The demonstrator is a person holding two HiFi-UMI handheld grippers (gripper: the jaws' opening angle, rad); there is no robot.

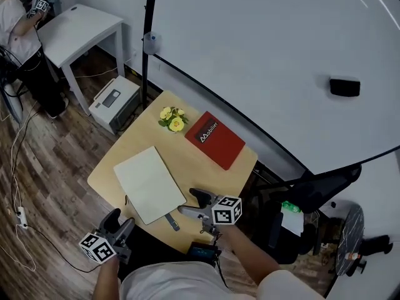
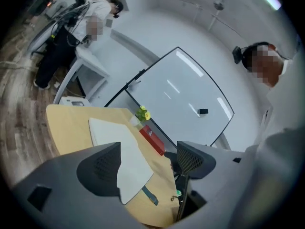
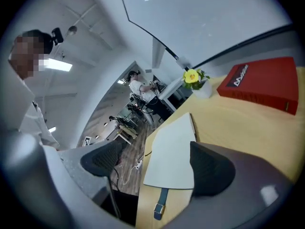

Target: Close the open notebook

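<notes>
Left hand-held gripper point(image 2: 147, 163) and right hand-held gripper point(image 3: 155, 163) gape by closed notebook point(image 1: 149, 183); lettering on red book point(image 1: 215, 139) unreadable.

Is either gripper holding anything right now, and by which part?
Nothing is held. The left gripper and the right gripper both have their jaws apart, gripping nothing; the white notebook lies flat on the table.

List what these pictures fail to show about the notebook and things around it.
- Near corner of the notebook: hidden behind a jaw of the right gripper, right gripper view.
- White lettering on the red book: too small to read, head view.
- Where the strap joins the notebook: hidden under the cover, every view.
</notes>
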